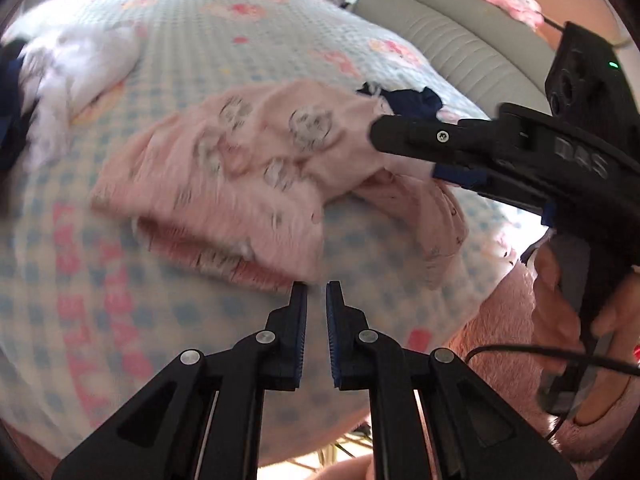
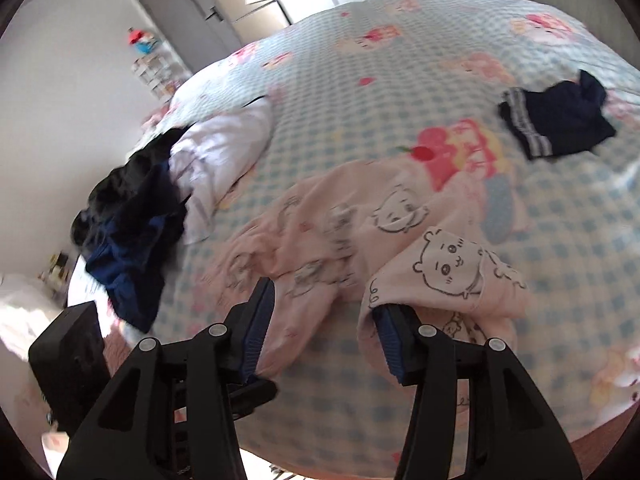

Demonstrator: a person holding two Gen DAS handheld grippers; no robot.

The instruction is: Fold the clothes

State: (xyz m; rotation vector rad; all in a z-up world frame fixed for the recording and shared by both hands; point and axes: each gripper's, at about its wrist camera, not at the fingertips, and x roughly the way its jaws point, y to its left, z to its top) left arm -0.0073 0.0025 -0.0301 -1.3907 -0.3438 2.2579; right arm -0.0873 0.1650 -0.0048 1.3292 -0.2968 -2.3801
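Left gripper — jaws nearly together with a slim gap, nothing between them, tips poised just off the near edge of the pink garment. Right gripper — jaws wide apart; the pink cloth drapes over one finger and lies in the gap, but the pads do not press on it.

The pink garment, printed with cartoon bears, lies rumpled on the checked bedspread, near the edge closest to the grippers, partly doubled over itself.

Handling, as a judgement: light, soft knit, limp — it will sag and bunch when lifted and will not hold a crease unless smoothed flat. Not fragile, not slippery. Best taken at a hem or corner, one gripper on each, so the cloth spreads between them.

Count: one pink garment; one small navy piece with striped trim well apart on the bedspread; one white garment touching one dark heap by the bed's edge — how many items that heap holds I cannot tell.
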